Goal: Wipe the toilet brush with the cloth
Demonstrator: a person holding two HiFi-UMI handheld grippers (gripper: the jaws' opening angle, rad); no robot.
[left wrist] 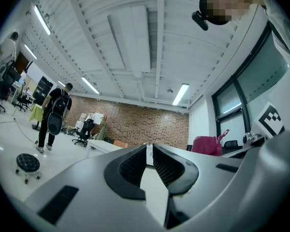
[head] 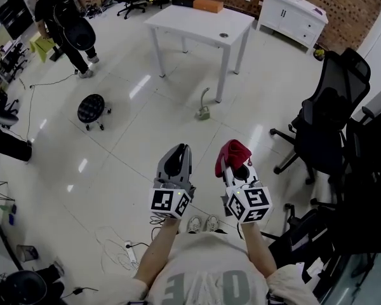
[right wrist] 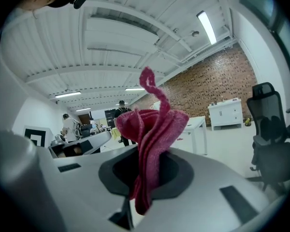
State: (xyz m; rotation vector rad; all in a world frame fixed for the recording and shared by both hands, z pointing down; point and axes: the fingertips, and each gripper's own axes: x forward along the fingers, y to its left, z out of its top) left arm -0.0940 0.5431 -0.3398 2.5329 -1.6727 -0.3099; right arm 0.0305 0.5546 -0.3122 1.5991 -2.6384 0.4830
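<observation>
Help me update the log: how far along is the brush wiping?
Done: the red cloth is clamped in the right gripper. In hand: both grippers point towards the toilet brush on the floor by the table. Remaining: the left gripper, shut and empty, hasn't taken it; no wiping yet.

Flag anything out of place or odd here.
The toilet brush stands on the open office floor beside the white table, an odd spot. A power strip and loose cables lie near the person's shoes. The red cloth is bunched in the right gripper.
</observation>
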